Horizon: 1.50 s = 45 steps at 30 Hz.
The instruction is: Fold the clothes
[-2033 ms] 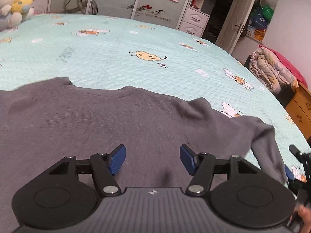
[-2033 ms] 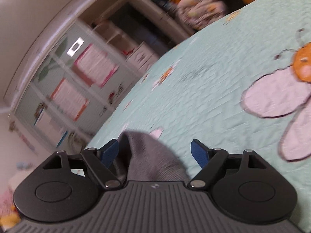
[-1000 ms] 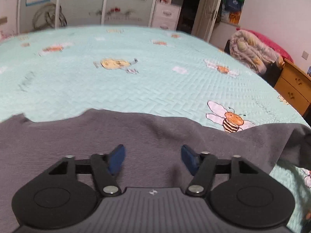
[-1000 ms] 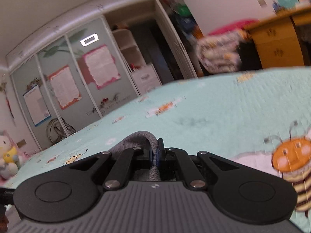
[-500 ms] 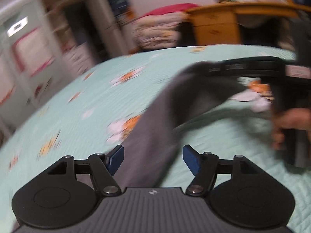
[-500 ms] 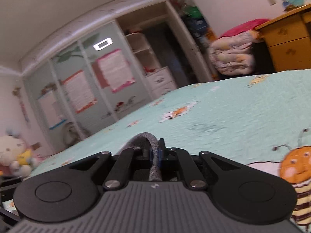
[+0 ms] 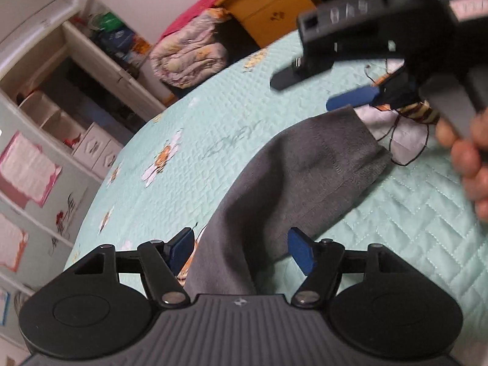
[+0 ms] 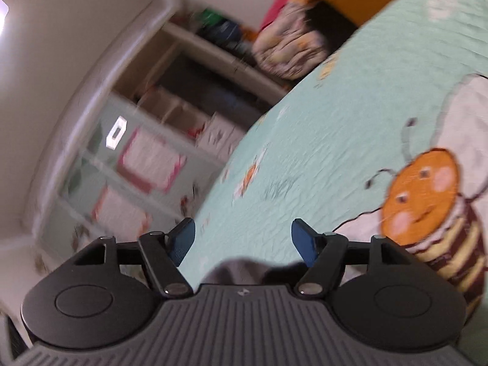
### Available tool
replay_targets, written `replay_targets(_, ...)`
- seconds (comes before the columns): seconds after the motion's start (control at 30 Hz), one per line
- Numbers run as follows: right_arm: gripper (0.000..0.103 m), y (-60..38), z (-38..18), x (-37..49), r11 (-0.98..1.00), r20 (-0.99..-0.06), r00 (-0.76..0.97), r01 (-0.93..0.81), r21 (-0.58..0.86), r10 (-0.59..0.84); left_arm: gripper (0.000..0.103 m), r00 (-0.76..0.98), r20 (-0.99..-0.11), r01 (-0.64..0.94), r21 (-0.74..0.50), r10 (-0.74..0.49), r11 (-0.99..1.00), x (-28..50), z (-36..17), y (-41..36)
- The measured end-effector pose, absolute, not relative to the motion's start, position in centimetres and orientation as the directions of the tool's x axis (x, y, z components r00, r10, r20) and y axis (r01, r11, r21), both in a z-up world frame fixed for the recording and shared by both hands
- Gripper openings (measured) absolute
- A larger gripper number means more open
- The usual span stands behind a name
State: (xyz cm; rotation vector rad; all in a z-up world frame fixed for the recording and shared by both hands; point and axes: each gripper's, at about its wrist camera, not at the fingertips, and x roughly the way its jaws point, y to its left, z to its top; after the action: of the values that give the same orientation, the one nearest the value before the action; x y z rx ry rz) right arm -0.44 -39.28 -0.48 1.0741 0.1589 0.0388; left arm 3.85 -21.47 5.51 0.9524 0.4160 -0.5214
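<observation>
On the mint bee-print bed [image 7: 411, 213], a gray sleeve [image 7: 305, 170] lies flat, running between the wide-open fingers of the left gripper [image 7: 241, 251]. Just past its cuff, the right gripper [image 7: 350, 97] hovers spread wide and empty, held by a hand [image 7: 469, 158].

Open quilt at ten o'clock, crowded at two

In the left wrist view, bare bedspread [image 7: 189, 164] lies free toward ten o'clock; the grey sleeve [image 7: 292, 183] runs ahead, and the right gripper [image 7: 353, 97] with its hand [image 7: 466, 158] blocks two o'clock.
</observation>
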Motion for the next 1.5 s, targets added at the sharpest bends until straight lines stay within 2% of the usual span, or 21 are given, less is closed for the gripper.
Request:
replay_targets(0.1, 0.071, -40.5, -1.6, -1.3, 0.395, -0.112, 0.993, 0.086, 0.915, 0.043, 0.072, 0.793, -0.550, 0.608, 0.683, -0.262, 0.405, 3.8, 5.5, -22.3)
replay_targets(0.17, 0.071, -40.7, -1.7, -1.6, 0.392, -0.126, 0.992, 0.115, 0.913, 0.001, 0.077, 0.786, -0.552, 0.619, 0.700, -0.280, 0.357, 3.8, 5.5, -22.8)
replay_targets(0.27, 0.071, -40.6, -1.5, -1.9, 0.407, -0.116, 0.993, 0.120, 0.905, -0.037, 0.080, 0.792, -0.541, 0.608, 0.658, -0.282, 0.444, 5.1, 7.6, -21.8)
replay_targets(0.3, 0.071, -40.5, -1.4, -1.9, 0.413, -0.115, 0.992, 0.122, 0.902, -0.042, 0.076, 0.795, -0.538, 0.602, 0.641, -0.282, 0.476, 5.6, 8.4, -21.5)
replay_targets(0.37, 0.071, -40.4, -1.5, -1.8, 0.423, -0.120, 0.992, 0.126, 0.897, -0.042, 0.020, 0.800, -0.531, 0.589, 0.604, -0.281, 0.537, 6.5, 9.9, -20.8)
replay_targets(0.4, 0.071, -40.4, -1.6, -1.7, 0.425, -0.123, 0.992, 0.127, 0.896, -0.039, 0.007, 0.802, -0.527, 0.581, 0.584, -0.280, 0.566, 7.0, 10.6, -20.4)
replay_targets(0.43, 0.071, -40.5, -1.6, -1.6, 0.424, -0.124, 0.992, 0.127, 0.897, -0.035, 0.005, 0.805, -0.523, 0.573, 0.564, -0.279, 0.595, 7.5, 11.4, -20.0)
replay_targets(0.6, 0.071, -40.9, -1.7, -1.2, 0.425, -0.133, 0.991, 0.130, 0.896, -0.023, 0.003, 0.818, -0.507, 0.520, 0.450, -0.272, 0.726, 9.8, 15.2, -18.2)
replay_targets(0.8, 0.071, -40.8, -1.9, -0.9, 0.425, -0.157, 0.988, 0.145, 0.894, -0.005, 0.009, 0.768, -0.563, 0.564, 0.370, -0.305, 0.738, 10.2, 14.1, -18.0)
replay_targets(1.03, 0.071, -40.3, -1.8, -0.1, 0.465, -0.207, 0.978, 0.169, 0.869, 0.032, 0.000, 0.700, -0.624, 0.612, 0.276, -0.346, 0.741, 10.5, 12.7, -17.8)
replay_targets(1.07, 0.071, -40.2, -1.8, 0.0, 0.470, -0.211, 0.977, 0.169, 0.866, 0.037, 0.001, 0.699, -0.625, 0.613, 0.273, -0.348, 0.742, 10.6, 12.8, -18.0)
replay_targets(1.1, 0.071, -40.2, -1.8, 0.1, 0.471, -0.212, 0.976, 0.168, 0.866, 0.041, 0.007, 0.699, -0.625, 0.613, 0.272, -0.348, 0.742, 10.7, 12.9, -18.2)
replay_targets(1.17, 0.071, -40.4, -2.1, 0.0, 0.451, -0.203, 0.978, 0.163, 0.877, 0.042, 0.025, 0.699, -0.630, 0.627, 0.309, -0.340, 0.715, 10.0, 12.3, -18.8)
replay_targets(1.2, 0.071, -40.5, -2.2, -0.1, 0.441, -0.199, 0.979, 0.161, 0.883, 0.042, 0.056, 0.705, -0.630, 0.632, 0.353, -0.324, 0.690, 9.4, 11.5, -19.5)
replay_targets(1.23, 0.071, -40.5, -2.3, -0.1, 0.434, -0.196, 0.980, 0.159, 0.887, 0.042, 0.083, 0.713, -0.630, 0.637, 0.399, -0.308, 0.660, 8.8, 10.7, -20.2)
replay_targets(1.27, 0.071, -40.5, -2.3, -0.1, 0.438, -0.198, 0.979, 0.160, 0.885, 0.042, 0.089, 0.727, -0.618, 0.642, 0.456, -0.300, 0.617, 8.0, 9.7, -21.0)
replay_targets(1.3, 0.071, -40.4, -2.2, -0.1, 0.441, -0.199, 0.979, 0.161, 0.883, 0.042, 0.091, 0.741, -0.603, 0.644, 0.514, -0.295, 0.567, 7.2, 8.7, -21.9)
replay_targets(1.4, 0.071, -40.3, -2.2, 0.0, 0.448, -0.203, 0.978, 0.164, 0.879, 0.041, 0.090, 0.771, -0.578, 0.630, 0.629, -0.269, 0.454, 6.2, 5.7, -24.9)
replay_targets(1.5, 0.071, -40.4, -2.3, -0.1, 0.434, -0.196, 0.980, 0.160, 0.887, 0.038, 0.090, 0.781, -0.581, 0.618, 0.662, -0.230, 0.425, 7.8, 3.7, -26.9)
